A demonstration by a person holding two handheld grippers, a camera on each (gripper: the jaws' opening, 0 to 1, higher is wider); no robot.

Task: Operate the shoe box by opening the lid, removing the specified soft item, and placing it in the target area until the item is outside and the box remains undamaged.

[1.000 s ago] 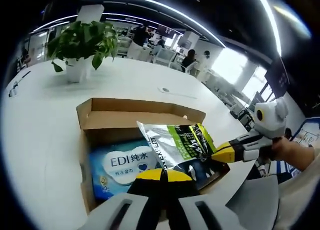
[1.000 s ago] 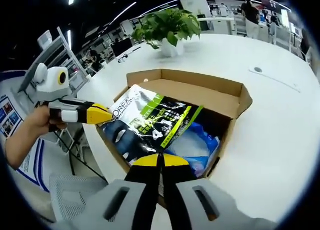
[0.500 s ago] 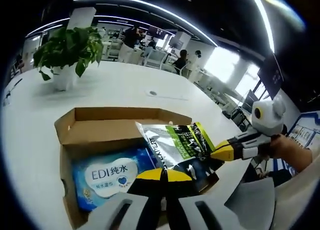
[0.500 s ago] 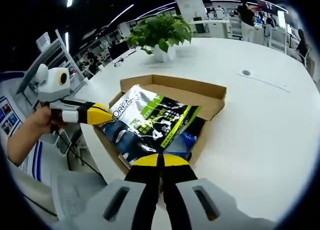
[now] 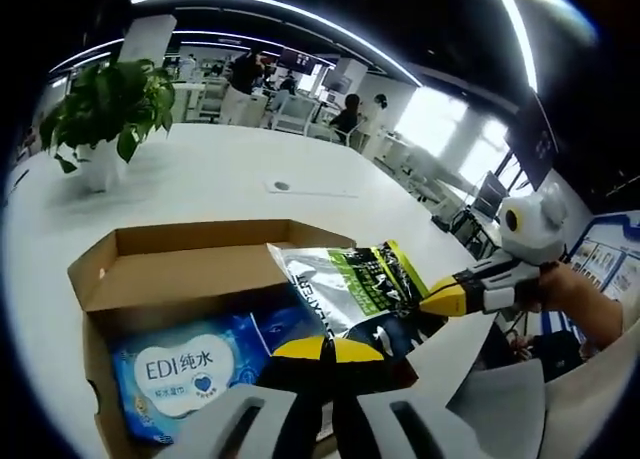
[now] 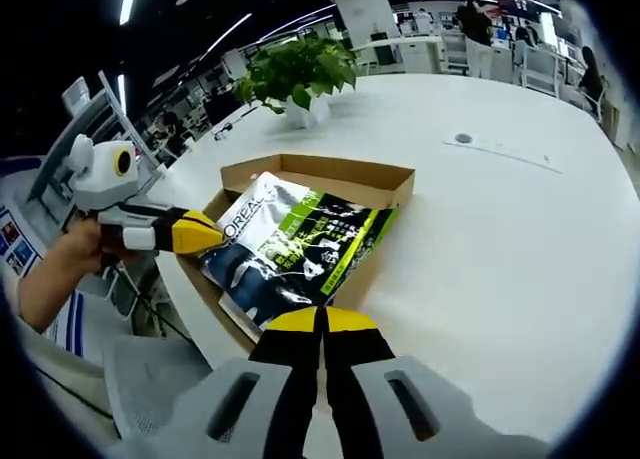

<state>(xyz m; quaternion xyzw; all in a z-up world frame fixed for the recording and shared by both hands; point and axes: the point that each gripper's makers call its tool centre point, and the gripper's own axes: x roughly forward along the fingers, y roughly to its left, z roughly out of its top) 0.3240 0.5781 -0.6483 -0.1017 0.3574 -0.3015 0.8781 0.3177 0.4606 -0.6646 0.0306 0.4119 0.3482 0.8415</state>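
Cardboard is forming the open shoe box [image 5: 190, 269] that is sitting on the white tabletop [image 5: 200, 179], with its flap standing up along the far edge. Inside the box, a blue pack of wipes [image 5: 185, 364] is lying flat, and its white label is reading "EDI" followed by Chinese characters above a small blue heart. A soft silver, green and black pouch [image 5: 355, 294] is being held up above the box, clear of the wipes. In the right gripper view the pouch [image 6: 295, 244] is showing the letters "OREAL" along its silver corner; the smaller print on its green and black panel is too fine to read.

Both grippers are gripping this pouch at opposite edges. The left gripper [image 5: 325, 347] is rising from the bottom of its own view with its yellow-tipped jaws pressed together on the pouch's near edge. The right gripper [image 5: 440, 299] is reaching in from the right side of that view, held in a person's hand [image 5: 570, 294], its jaws pinching the pouch's far corner. In the right gripper view the same is showing mirrored, with the left gripper [image 6: 205, 234] coming in level from the left.

A potted plant [image 5: 100, 109] is standing farther back on the tabletop.
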